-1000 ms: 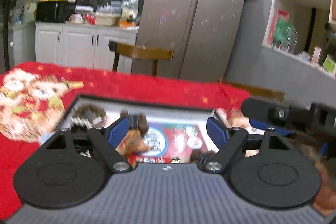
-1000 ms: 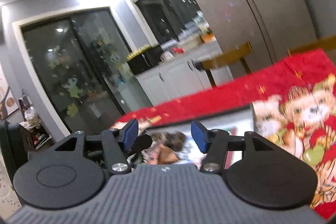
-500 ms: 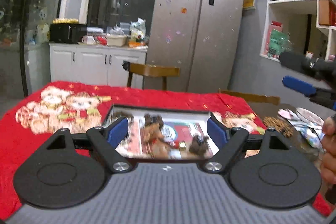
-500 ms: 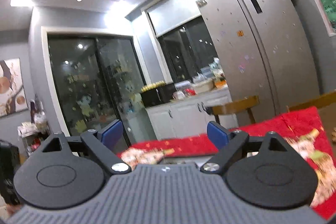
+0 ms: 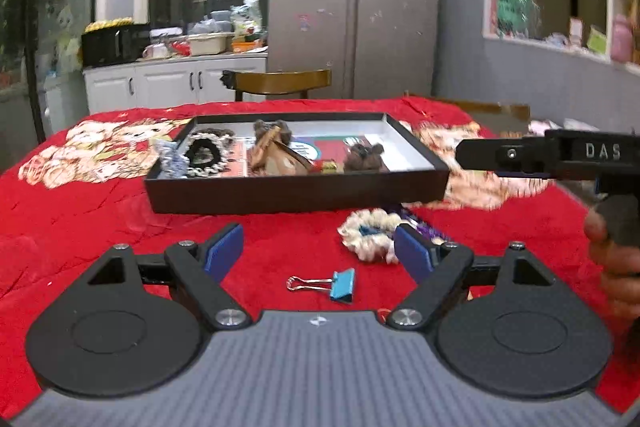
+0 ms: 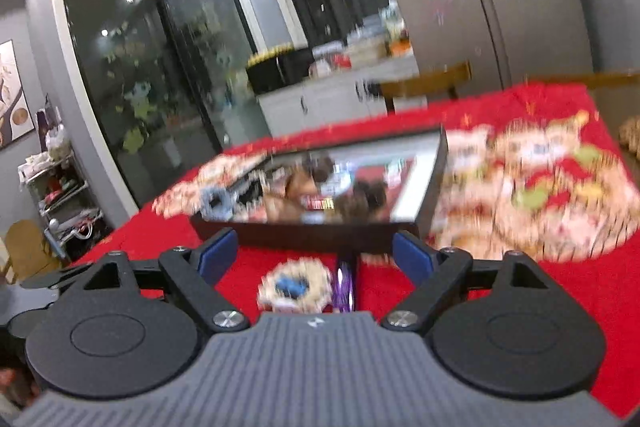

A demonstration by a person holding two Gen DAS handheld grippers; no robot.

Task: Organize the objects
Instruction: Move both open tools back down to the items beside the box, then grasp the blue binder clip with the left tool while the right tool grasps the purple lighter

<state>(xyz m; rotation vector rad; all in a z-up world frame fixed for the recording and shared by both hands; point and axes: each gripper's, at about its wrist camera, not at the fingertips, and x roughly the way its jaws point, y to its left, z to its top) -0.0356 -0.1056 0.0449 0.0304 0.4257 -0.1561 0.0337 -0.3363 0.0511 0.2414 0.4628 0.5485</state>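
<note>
We hold our left tool [image 5: 319, 253] low in the frame with its two blue fingers wide apart and nothing between them. Just under the gap, on the red tabletop [image 5: 80, 211], lies a blue binder clip [image 5: 341, 285] with silver handles. A cream scrunchie [image 5: 370, 237] sits to the right of the middle, touching a purple hair tie [image 5: 420, 225]. Above them, in the middle of the frame, is a black tray [image 5: 296, 191] with hair things in it: a black scrunchie [image 5: 206, 151], brown clips [image 5: 276, 151] and a dark brown clip [image 5: 365, 157].

Our right tool [image 6: 316, 253] is also open and empty. In its blurry view the cream scrunchie [image 6: 294, 289] and purple hair tie [image 6: 346, 283] lie in the lower middle, between the fingers, just in front of the tray [image 6: 320, 231]. In the left view this tool [image 5: 540, 157] pokes in from the right edge.
</note>
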